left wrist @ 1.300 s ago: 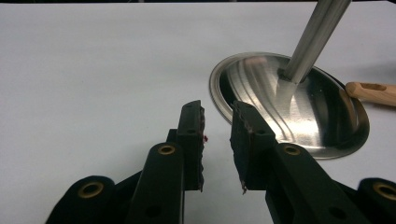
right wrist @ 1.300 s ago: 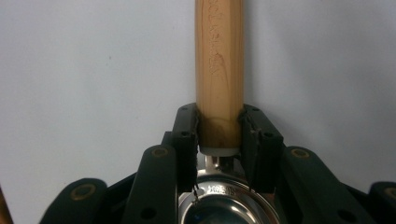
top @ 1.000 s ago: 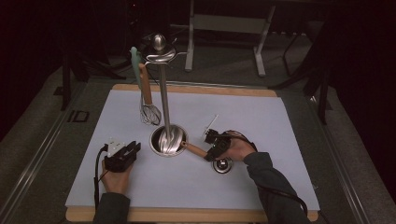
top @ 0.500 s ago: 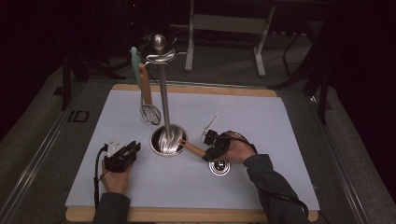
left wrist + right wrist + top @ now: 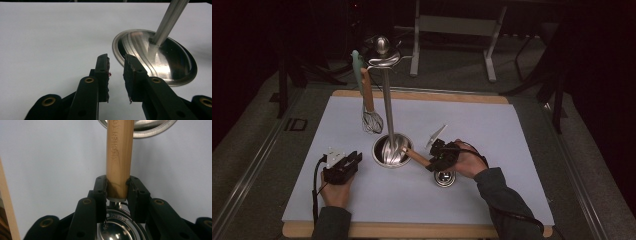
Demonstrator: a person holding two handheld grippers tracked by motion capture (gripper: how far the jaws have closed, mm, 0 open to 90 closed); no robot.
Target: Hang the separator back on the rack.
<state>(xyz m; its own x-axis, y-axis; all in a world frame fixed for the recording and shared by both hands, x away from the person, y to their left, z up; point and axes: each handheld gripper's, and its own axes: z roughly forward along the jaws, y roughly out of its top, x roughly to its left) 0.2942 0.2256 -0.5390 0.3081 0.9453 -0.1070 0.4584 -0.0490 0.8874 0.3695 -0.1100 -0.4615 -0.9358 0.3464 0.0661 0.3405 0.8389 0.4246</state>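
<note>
right tongs (image 5: 437, 161) pinch wooden handle (image 5: 119, 157) near its lower end, jaws pressed on both sides. handle runs from tongs toward round steel base (image 5: 392, 150) of utensil stand, far end at base rim. metal bowl of utensil (image 5: 445, 177) sits under right tongs, just above white mat (image 5: 512, 150) on counter; probably ladle or strainer, view too dim to tell. left tongs (image 5: 343, 167) spread slightly, nothing between jaws, resting on mat just left of base. whisk (image 5: 371, 117) hangs from stand, well apart.
</note>
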